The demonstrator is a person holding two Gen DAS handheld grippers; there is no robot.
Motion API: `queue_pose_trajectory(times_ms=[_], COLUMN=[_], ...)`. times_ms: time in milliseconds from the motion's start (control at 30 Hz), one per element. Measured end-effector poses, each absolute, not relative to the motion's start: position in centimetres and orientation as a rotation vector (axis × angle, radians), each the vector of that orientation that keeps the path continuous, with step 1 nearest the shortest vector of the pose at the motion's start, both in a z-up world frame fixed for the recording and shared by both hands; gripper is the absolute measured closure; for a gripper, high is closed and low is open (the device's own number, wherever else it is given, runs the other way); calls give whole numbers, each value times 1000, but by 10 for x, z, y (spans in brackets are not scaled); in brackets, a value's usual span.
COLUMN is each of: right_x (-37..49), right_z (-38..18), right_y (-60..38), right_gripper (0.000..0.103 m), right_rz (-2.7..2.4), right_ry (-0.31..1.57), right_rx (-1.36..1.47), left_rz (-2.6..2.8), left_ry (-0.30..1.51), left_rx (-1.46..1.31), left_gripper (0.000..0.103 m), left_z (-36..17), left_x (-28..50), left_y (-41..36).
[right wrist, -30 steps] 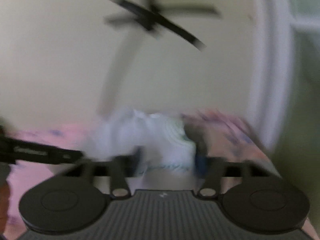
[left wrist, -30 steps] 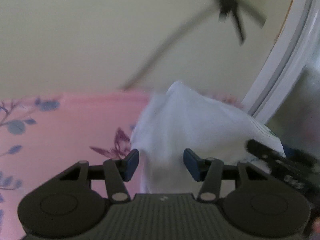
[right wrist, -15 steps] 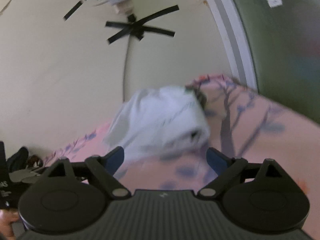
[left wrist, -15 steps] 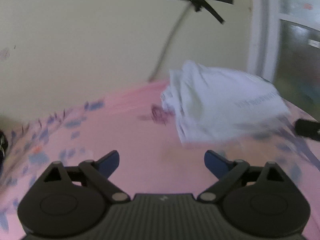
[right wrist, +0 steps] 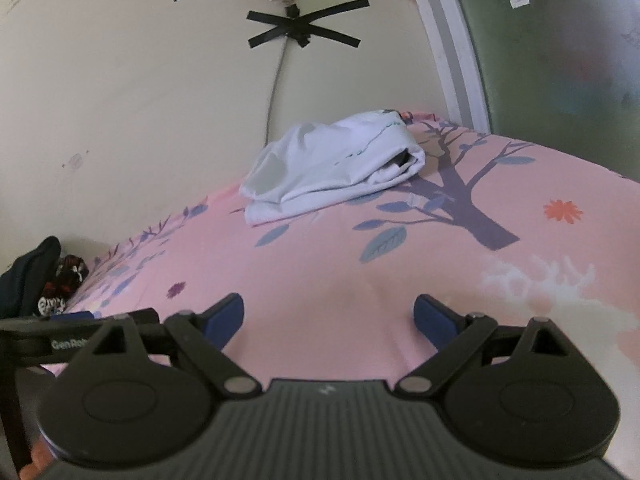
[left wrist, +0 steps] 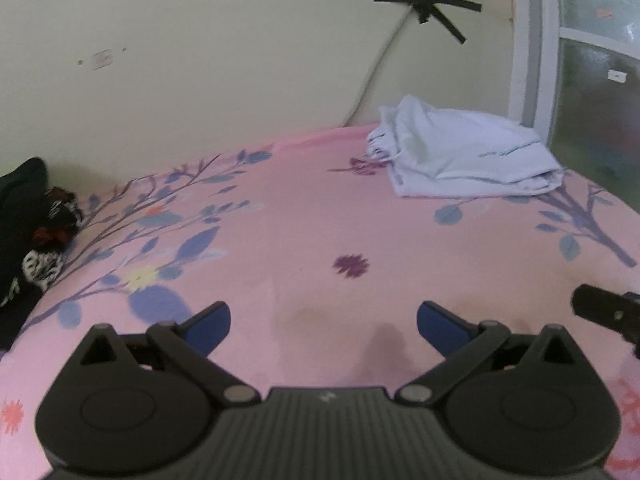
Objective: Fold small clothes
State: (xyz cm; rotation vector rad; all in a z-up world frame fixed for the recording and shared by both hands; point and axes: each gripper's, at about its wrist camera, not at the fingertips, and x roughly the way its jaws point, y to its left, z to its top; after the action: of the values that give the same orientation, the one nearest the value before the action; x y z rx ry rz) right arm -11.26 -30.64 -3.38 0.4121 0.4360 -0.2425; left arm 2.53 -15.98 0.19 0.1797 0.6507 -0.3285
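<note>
A folded white garment [left wrist: 464, 156] lies at the far corner of the pink flowered bed sheet [left wrist: 300, 220], close to the wall. My left gripper [left wrist: 323, 318] hovers over bare sheet well short of it, its jaws still opening with nothing between them. In the right wrist view the same white garment [right wrist: 332, 164] rests far ahead. My right gripper [right wrist: 329, 310] stands open and holds nothing. The left gripper's body [right wrist: 80, 336] shows at that view's left edge.
A heap of dark and patterned clothes [left wrist: 36, 216] sits at the bed's left edge by the wall, seen as the dark heap [right wrist: 44, 280] from the right. A cable taped to the wall [right wrist: 280, 76] drops behind the bed. A window frame [left wrist: 528, 52] stands at right.
Both grippers let go of the white garment and drew back from it across the bed. Both sets of jaws went from closed around cloth to wide apart.
</note>
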Motion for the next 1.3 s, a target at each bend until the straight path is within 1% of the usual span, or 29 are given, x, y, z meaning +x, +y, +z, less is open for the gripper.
queue_pose_trajectory(times_ms=[833,1300], right_x=[-115,-115], right_z=[-36,-36], right_y=[-302,-302], right_gripper=[13,13], right_rz=[-246,-245], right_ry=[427,427], right_rx=[408,409], left_rz=[-275,-277], left_ry=[623,644], left_rx=[238,220], left_gripper=[0,0], left_z=[-3,-4], left_x=[13,17], left_y=[-159,-154])
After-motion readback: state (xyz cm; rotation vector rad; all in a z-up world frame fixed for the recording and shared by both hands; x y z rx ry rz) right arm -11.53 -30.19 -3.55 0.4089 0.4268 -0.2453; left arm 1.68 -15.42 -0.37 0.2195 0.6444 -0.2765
